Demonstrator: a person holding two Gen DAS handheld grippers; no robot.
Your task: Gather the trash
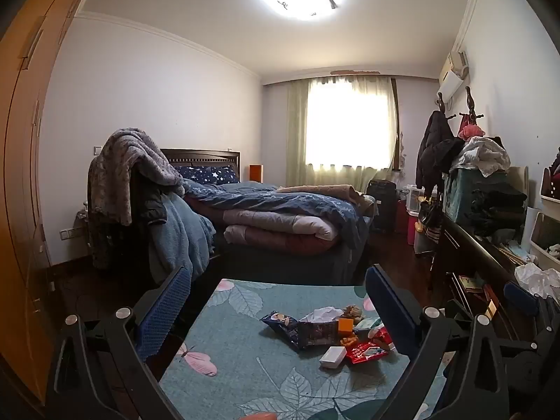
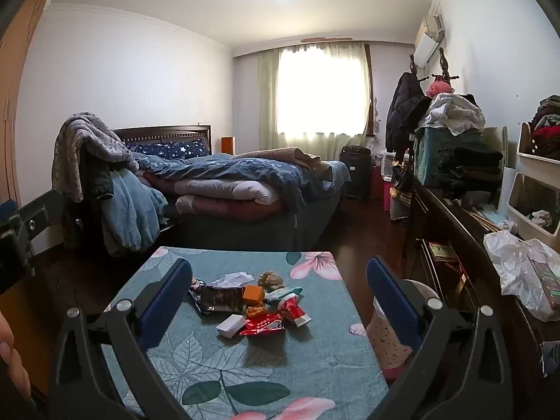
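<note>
A pile of trash lies on the teal leaf-patterned table: a dark blue snack bag, a white box, a red wrapper, an orange box and a crumpled tissue. My left gripper is open and empty, held above the table's near side. The right wrist view shows the same pile, with the white box nearest. My right gripper is also open and empty, short of the pile. A pink speckled bin stands right of the table, partly hidden by my finger.
A bed heaped with quilts stands behind the table. A dark dresser piled with clothes and a white plastic bag runs along the right. A wooden wardrobe lines the left. A hand shows at the left edge.
</note>
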